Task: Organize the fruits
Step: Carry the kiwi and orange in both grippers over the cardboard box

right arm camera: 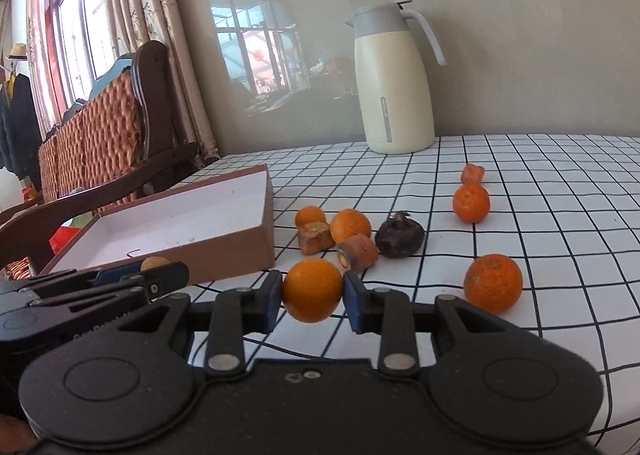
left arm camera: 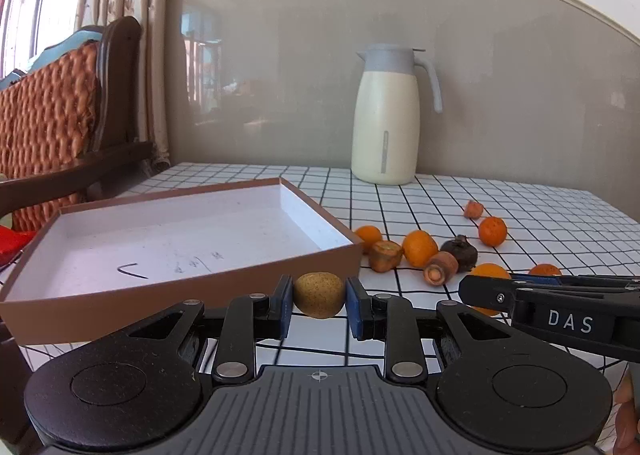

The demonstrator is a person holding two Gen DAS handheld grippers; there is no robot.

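- Gripping a small speckled yellow-brown fruit (left arm camera: 319, 295), the left hand-held gripper (left arm camera: 319, 301) was seen with its blue pads pressed against both sides of the fruit, just in front of the near wall of a shallow brown box (left arm camera: 224, 275).
- An orange (right arm camera: 313, 290) was clamped between the blue pads of the right hand-held gripper (right arm camera: 312, 297), above the worktop (right arm camera: 560, 215) with its black-and-white grid cloth.
- The box, white inside and bearing pen marks, was set at the worktop's left side.
- Scattered right of the box were more oranges, three carrot chunks and one dark brown fruit (right arm camera: 401, 235).
- One loose orange (right arm camera: 493, 283) lay just right of the right hand-held gripper.
- A cream jug (left arm camera: 385, 115) with a grey lid was stood by the wall at the back.
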